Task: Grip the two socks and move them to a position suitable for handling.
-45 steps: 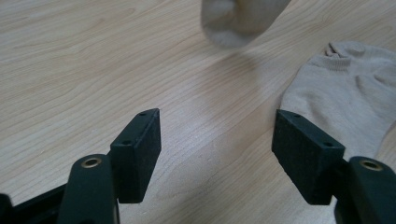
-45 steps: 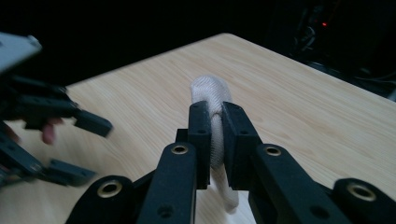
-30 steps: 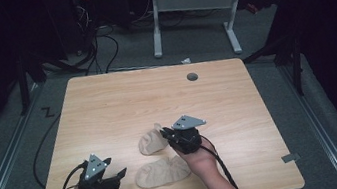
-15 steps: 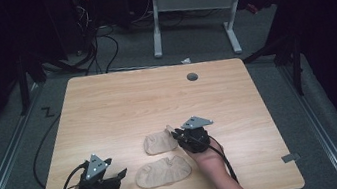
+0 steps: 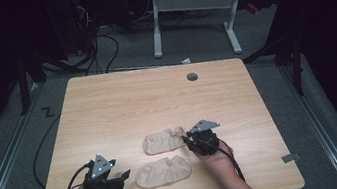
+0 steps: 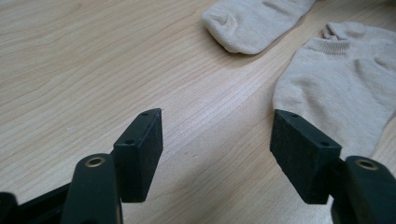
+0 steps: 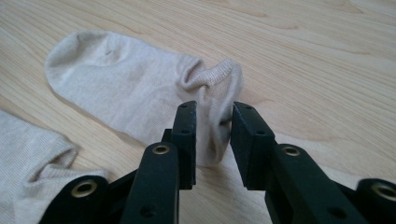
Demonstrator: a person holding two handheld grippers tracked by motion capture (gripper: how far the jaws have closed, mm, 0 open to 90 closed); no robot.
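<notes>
Since a second ago the right gripper [image 7: 212, 135] has carried the far sock [image 5: 163, 140] rightward and down onto the worktop [image 5: 122, 101], where it now lies flat. Its fingers [image 7: 186, 135] have just been opening; the sock's heel fold stands between them, and whether the pads press it I cannot tell. The left gripper [image 6: 217, 144] rests at the near left edge, its fingers spread wide over bare wood. Just beside them lies the near sock [image 5: 163, 171], flat, close to its mate but apart.
</notes>
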